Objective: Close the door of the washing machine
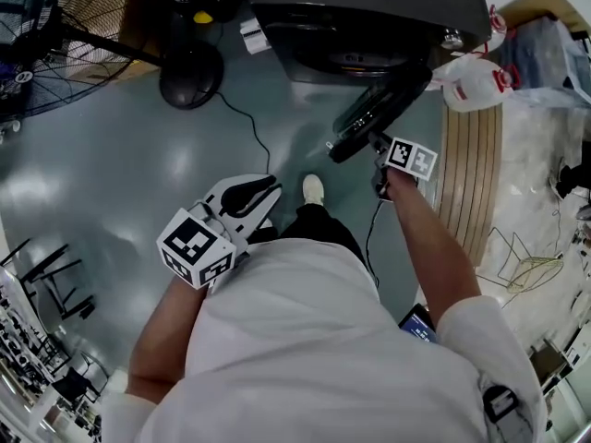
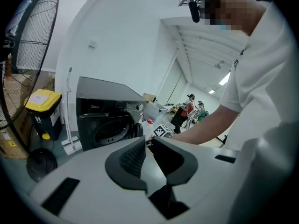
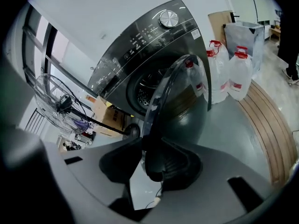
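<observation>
Door of the washing machine stands half open, its rim pinched between our right gripper's jaws so we can swing it toward the drum. Our left gripper hangs aside, jaws nearly together on nothing.

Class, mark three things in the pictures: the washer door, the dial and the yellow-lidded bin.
Door (image 3: 184, 111): right gripper view, on its bulging window.
Dial (image 3: 168, 18): right gripper view, on its face.
Bin (image 2: 45, 118): left gripper view, on the front wall below the lid.
</observation>
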`<state>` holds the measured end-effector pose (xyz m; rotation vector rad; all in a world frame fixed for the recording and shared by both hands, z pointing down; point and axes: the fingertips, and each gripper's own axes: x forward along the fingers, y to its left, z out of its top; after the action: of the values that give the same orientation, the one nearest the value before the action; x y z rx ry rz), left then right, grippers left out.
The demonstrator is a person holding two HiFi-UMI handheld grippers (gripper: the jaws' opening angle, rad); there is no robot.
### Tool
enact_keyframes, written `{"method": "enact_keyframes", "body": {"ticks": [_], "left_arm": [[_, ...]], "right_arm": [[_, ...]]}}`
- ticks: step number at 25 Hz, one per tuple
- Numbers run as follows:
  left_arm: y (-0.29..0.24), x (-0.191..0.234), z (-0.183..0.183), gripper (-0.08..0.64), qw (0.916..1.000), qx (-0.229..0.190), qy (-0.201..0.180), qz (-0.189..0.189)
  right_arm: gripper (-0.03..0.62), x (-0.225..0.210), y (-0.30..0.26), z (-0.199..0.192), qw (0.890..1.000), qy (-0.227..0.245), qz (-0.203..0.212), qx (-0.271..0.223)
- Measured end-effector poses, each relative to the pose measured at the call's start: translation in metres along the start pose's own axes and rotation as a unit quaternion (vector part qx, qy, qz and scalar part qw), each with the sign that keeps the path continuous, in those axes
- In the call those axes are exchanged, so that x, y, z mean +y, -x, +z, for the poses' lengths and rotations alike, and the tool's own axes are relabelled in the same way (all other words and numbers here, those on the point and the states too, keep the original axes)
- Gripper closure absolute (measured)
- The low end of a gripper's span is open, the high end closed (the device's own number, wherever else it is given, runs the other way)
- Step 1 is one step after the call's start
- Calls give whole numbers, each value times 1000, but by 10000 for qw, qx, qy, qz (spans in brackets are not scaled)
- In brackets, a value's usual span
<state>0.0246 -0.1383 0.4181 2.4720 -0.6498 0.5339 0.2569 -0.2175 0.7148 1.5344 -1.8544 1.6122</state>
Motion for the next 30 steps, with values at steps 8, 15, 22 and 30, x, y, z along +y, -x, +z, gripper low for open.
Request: {"method": "enact_keyframes", "body": {"ticks": [8,15,22,30], "left_arm": [[8,14,1,500,9997,-72,137,174],[15,28,-4,501,9987,-153,297,380],[23,35,-10,500,9971,-207,454,568],[30,46,-12,502,9950,-242,603,758]], "right_arm": [[456,33,-37,23,9989,-429,137,-154],[457,58,-70,50,9959,-805,127,-394],[458,76,-99,79,9914,-1157,130,-594],[462,93,-124,108,9885,-1311,184,-728]]}}
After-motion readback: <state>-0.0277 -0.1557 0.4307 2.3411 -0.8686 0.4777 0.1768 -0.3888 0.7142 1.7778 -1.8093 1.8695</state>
